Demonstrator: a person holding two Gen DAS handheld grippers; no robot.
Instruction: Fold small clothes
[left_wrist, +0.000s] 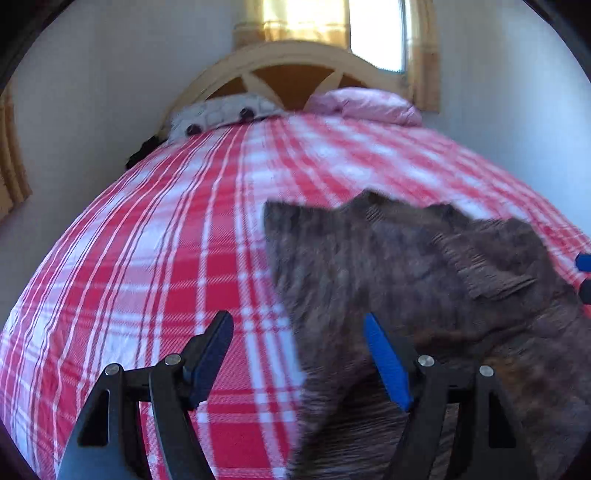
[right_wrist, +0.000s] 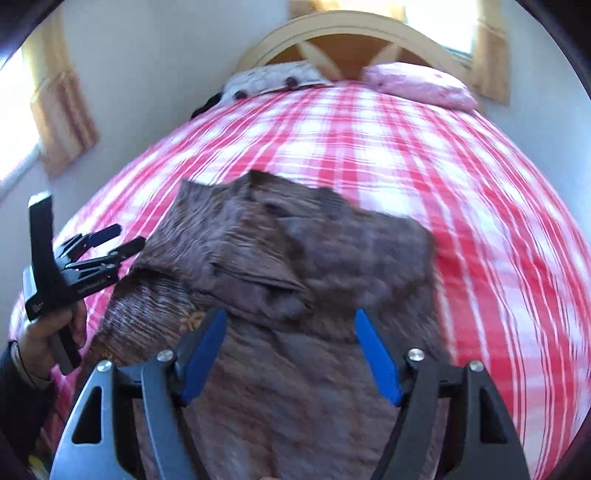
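A dark brown ribbed garment (left_wrist: 406, 266) (right_wrist: 258, 251) lies crumpled on a red and white checked bed cover (left_wrist: 147, 240) (right_wrist: 461, 166), with folds and a flap bunched in its middle. My left gripper (left_wrist: 297, 319) is open just above the garment's left edge, one finger over the cover and the other over brown cloth. In the right wrist view the left gripper (right_wrist: 125, 238) sits beside that edge, held by a hand (right_wrist: 48, 332). My right gripper (right_wrist: 290, 314) stands open over the garment's near middle, nothing pinched. Its blue tips show at the left wrist view's right edge (left_wrist: 584, 277).
A pink pillow (left_wrist: 369, 105) (right_wrist: 417, 85) and a grey-white patterned pillow (left_wrist: 221, 114) (right_wrist: 269, 79) lie at the far end below an arched wooden headboard (left_wrist: 295, 70) (right_wrist: 343, 40). A bright window (left_wrist: 376, 33) is behind it. White walls flank the bed.
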